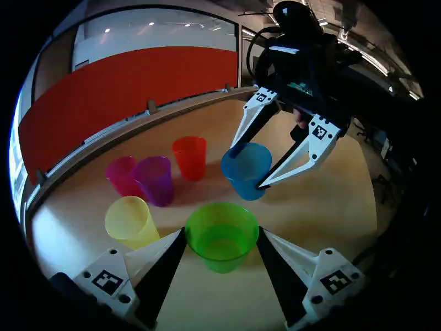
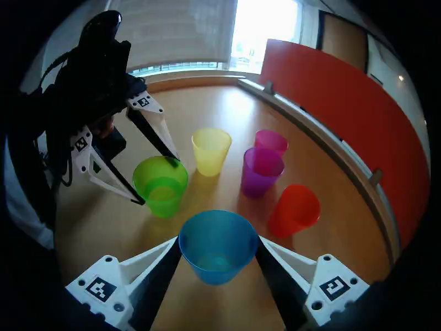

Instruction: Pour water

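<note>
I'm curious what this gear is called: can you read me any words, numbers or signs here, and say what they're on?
No readable words or numbers.
Square black-and-white markers on the fingers of the left gripper and right gripper: patterns, not text.
A green patch on the right gripper's body: too small to read.
On the green cup and blue cup: no print visible.

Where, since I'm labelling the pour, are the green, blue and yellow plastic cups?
Green translucent plastic cup point(image 1: 221, 259): left gripper view, front wall.
Blue translucent plastic cup point(image 2: 218, 270): right gripper view, front wall.
Yellow translucent plastic cup point(image 2: 211, 160): right gripper view, side wall.
</note>
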A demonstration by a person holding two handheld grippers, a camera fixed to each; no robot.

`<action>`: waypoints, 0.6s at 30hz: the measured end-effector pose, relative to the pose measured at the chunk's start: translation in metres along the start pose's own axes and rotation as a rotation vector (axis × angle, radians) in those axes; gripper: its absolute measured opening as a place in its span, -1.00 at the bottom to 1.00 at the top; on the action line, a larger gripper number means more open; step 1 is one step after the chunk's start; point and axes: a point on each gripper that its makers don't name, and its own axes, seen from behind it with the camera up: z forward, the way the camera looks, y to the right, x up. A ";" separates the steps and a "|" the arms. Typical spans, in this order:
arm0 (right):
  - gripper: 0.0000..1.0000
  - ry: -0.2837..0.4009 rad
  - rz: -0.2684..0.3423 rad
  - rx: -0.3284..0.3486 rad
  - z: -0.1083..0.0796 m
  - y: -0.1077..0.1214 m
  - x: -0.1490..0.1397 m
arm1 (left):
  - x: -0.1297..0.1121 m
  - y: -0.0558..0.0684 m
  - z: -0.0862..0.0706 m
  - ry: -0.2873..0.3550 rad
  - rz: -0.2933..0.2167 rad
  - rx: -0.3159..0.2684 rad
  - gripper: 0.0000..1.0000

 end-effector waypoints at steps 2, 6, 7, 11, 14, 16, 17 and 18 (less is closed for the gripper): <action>0.86 0.000 0.001 0.000 0.001 0.000 -0.001 | -0.002 -0.001 0.000 -0.002 -0.002 0.002 0.78; 0.86 0.004 0.007 0.001 0.002 0.000 -0.001 | -0.003 -0.001 0.001 -0.003 -0.006 0.002 0.78; 0.86 0.004 0.009 0.003 0.002 -0.001 -0.001 | -0.003 -0.001 0.001 -0.002 -0.007 0.003 0.78; 0.86 0.008 0.015 0.007 0.004 -0.002 0.000 | -0.004 -0.002 0.002 -0.001 -0.008 0.003 0.78; 0.85 0.006 0.015 0.008 0.005 -0.003 -0.002 | -0.006 -0.002 0.003 -0.002 -0.008 0.004 0.78; 0.85 0.006 0.016 0.008 0.006 -0.003 -0.002 | -0.007 -0.002 0.003 -0.004 -0.008 0.004 0.78; 0.85 0.005 0.016 0.008 0.006 -0.003 -0.003 | -0.008 -0.001 0.004 -0.004 -0.008 0.005 0.78; 0.86 0.005 0.017 0.009 0.007 -0.004 -0.003 | -0.009 -0.001 0.004 -0.005 -0.009 0.005 0.78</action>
